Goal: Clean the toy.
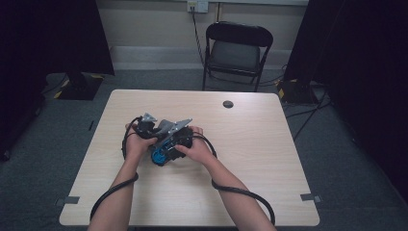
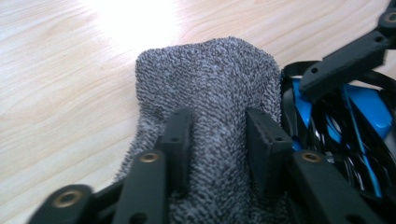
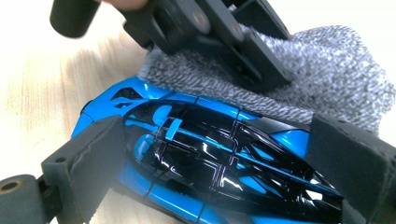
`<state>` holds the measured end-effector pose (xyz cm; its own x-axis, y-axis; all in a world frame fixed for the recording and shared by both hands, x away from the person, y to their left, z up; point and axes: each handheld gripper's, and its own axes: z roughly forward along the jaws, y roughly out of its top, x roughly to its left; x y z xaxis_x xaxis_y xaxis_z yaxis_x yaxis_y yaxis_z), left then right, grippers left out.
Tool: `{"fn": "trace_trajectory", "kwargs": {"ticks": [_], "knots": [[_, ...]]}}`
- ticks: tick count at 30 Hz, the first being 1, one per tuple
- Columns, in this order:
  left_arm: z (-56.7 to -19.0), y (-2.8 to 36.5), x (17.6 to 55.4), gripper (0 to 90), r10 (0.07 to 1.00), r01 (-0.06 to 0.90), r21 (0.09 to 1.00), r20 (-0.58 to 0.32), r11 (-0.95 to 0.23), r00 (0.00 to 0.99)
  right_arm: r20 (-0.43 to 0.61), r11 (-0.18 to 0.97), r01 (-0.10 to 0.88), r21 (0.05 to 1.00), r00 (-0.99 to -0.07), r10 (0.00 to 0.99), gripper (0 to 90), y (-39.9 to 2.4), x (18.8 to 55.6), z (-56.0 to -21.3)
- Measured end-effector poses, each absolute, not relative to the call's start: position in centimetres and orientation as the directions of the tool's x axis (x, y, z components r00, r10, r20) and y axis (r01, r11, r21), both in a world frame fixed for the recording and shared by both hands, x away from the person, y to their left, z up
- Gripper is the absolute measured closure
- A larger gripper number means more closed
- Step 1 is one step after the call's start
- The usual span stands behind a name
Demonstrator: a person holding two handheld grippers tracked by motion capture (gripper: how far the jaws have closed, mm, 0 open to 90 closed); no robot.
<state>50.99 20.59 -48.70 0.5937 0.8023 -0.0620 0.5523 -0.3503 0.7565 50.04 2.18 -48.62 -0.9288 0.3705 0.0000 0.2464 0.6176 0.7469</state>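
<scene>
A blue and black toy car [image 3: 201, 140] lies low over the wooden table, and my right gripper [image 3: 219, 158] is shut on it, one pad at each end. A grey terry cloth [image 2: 205, 74] lies against the car's far side. My left gripper [image 2: 217, 135] straddles a hump of this cloth. Its pads stand apart with the cloth loose between them. In the high view both hands meet at the table's middle, left gripper [image 1: 150, 134] beside right gripper [image 1: 169, 144], with the car [image 1: 159, 155] under them. The right gripper's finger [image 2: 345, 60] crosses the left gripper view.
The table [image 1: 250, 159] has a small dark round disc [image 1: 228, 104] near its far edge. A black folding chair [image 1: 238, 48] stands behind the table. Black cables trail from both grippers off the near edge. Dark stands flank the table.
</scene>
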Motion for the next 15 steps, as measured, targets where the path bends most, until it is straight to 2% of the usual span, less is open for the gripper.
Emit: {"fn": "trace_trajectory", "kwargs": {"ticks": [5,8,11,15], "knots": [[-49.0,20.12,51.14,55.7,0.826,0.572,0.757,-0.077,-0.316,0.558,-0.003,0.625,0.245,0.741,-0.93,0.368,4.3,2.23,50.08,-48.55],[-49.0,19.91,51.26,57.1,0.828,0.583,0.742,-0.067,-0.331,0.556,-0.002,0.624,0.246,0.741,-0.929,0.369,4.3,2.21,50.06,-48.55],[-49.14,19.89,51.3,65.3,0.819,0.582,0.741,-0.076,-0.335,0.569,-0.003,0.625,0.245,0.741,-0.93,0.368,4.3,2.24,50.06,-48.55],[-49.14,19.91,51.16,71.4,0.81,0.578,0.74,-0.077,-0.344,0.581,-0.004,0.624,0.244,0.742,-0.93,0.369,4.3,2.22,50.05,-48.56]]}}
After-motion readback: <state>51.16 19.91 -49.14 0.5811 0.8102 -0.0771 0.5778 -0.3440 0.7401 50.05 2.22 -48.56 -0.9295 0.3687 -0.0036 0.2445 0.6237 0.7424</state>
